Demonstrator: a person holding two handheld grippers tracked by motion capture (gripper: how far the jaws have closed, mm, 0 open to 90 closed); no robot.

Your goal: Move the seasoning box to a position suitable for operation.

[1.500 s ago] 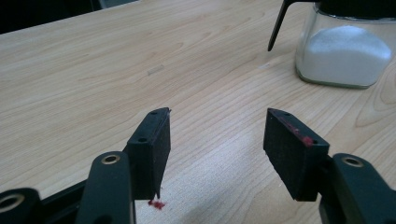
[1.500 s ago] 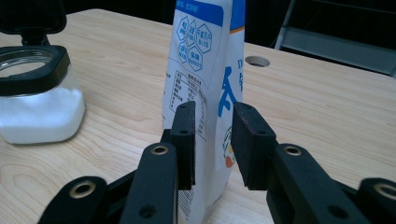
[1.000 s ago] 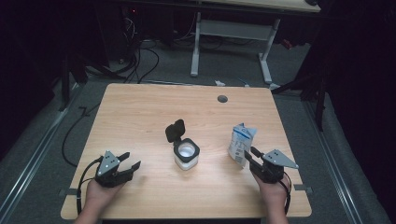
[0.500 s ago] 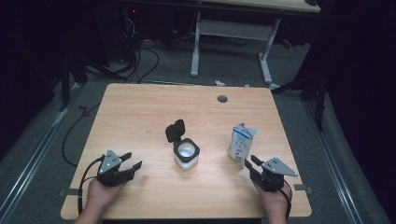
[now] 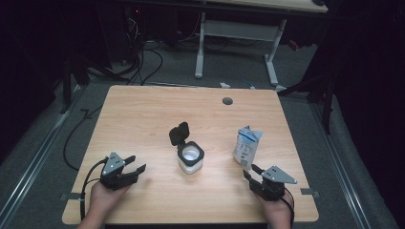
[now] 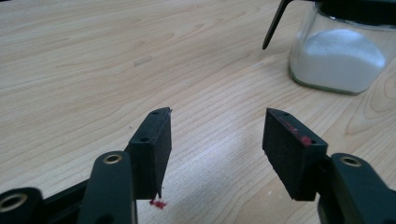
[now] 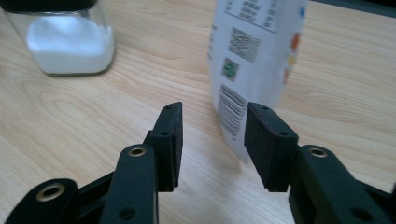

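Square glass jar of white powder (image 5: 190,158) (black flip lid up) stands mid-frame on the wooden counter (image 5: 143,119); white printed pouch (image 5: 247,147) right of it. Left claw (image 5: 134,169) and right claw (image 5: 250,173) both gape, empty.

One bench (image 5: 143,119) fills the middle of the high view. On it stand two things: one glass jar (image 5: 190,159) with a black flip lid, at centre, and one white printed pouch (image 5: 247,147), right of centre. Two grippers sit at the lower edge, the left gripper (image 5: 135,169) and the right gripper (image 5: 249,172). A second desk, possibly, crosses the dim top edge.
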